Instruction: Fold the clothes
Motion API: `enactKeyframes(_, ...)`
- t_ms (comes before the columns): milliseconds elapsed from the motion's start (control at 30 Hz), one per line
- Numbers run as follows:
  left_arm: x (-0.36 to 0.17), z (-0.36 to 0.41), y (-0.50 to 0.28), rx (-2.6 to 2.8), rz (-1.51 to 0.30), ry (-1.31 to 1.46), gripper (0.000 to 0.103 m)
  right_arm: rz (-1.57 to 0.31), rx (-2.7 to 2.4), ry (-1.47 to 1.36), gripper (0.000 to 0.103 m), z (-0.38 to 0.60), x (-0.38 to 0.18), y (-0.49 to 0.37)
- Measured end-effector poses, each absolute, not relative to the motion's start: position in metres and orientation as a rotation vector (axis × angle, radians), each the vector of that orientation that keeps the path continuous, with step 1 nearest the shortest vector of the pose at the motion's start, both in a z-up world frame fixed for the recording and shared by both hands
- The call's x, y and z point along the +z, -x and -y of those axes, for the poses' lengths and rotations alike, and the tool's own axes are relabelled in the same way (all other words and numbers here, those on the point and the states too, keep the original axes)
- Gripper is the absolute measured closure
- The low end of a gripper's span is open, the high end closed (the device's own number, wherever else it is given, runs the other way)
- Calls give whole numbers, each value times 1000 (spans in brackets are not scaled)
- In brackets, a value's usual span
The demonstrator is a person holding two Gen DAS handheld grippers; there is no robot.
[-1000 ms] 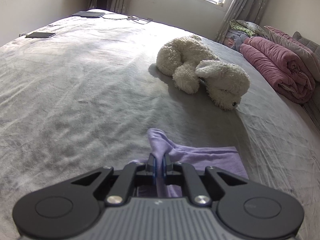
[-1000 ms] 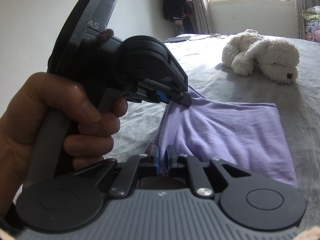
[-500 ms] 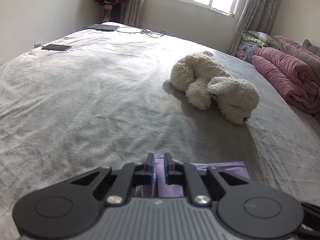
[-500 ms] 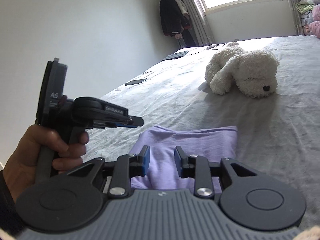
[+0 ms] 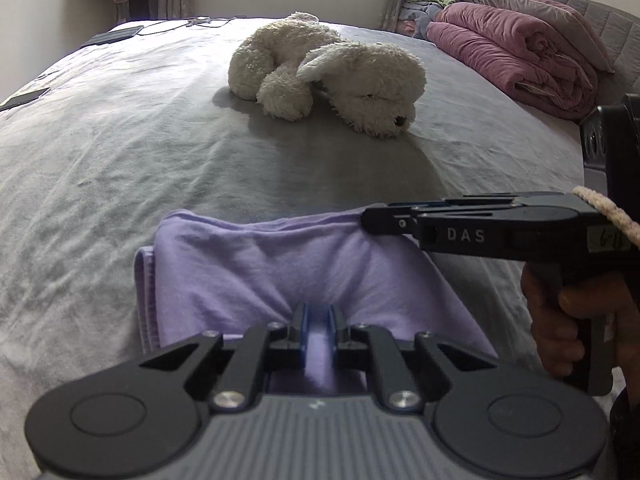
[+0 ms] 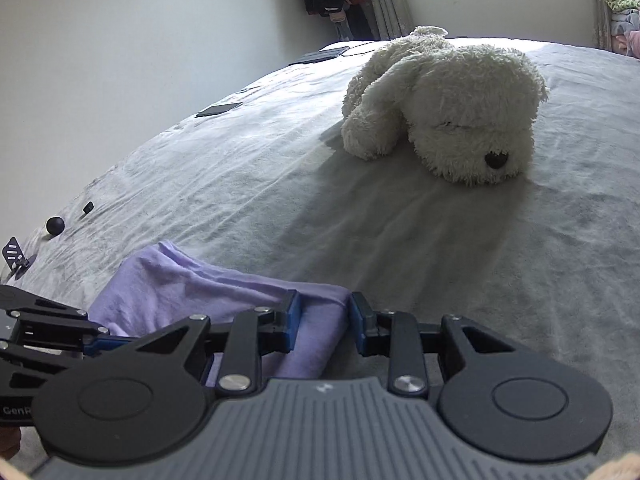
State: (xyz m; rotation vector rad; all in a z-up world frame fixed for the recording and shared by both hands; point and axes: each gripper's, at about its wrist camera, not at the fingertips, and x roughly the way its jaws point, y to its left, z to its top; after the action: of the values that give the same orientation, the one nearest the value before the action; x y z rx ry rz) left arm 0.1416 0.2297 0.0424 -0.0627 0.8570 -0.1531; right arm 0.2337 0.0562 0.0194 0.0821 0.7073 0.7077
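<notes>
A soft lilac cotton garment (image 5: 280, 268) lies folded into a thick rectangle at the near edge of the grey blanket-covered bed (image 5: 120, 152), its surface puckered and its left edge showing stacked layers. The left claw (image 5: 316, 320) is pinching a near fold of it. The right claw (image 6: 323, 322) straddles the garment's far right corner, its jaws closing but not yet pressing. A fluffy white plush dog (image 5: 332, 72) lies farther back.

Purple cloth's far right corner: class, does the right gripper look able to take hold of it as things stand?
Probably yes. The right gripper already straddles that corner of the purple cloth, its jaws closing with fabric between them. Nothing blocks it: the plush dog lies farther up the bed, and the left gripper pinches the near edge.
</notes>
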Motion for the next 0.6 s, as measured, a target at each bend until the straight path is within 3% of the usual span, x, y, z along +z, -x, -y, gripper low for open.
enactKeyframes(33, 42, -231, -141, -155, -861, 66, 93, -706, 710, -91, 86, -55, 18, -235)
enactKeyframes(200, 43, -230, -136, -156, -875, 46, 93, -703, 699, -98, 91, -48, 16, -242)
enactKeyframes(267, 43, -229, -134, -152, -879, 35, 93, -689, 660, -75, 99, -48, 18, -246)
enactKeyframes(533, 47, -234, -132, -145, -876, 48, 92, -666, 669, -90, 99, -43, 12, -245)
enactKeyframes(600, 50, -235, -131, -138, -872, 50, 92, -634, 661, -94, 92, -38, 17, -239)
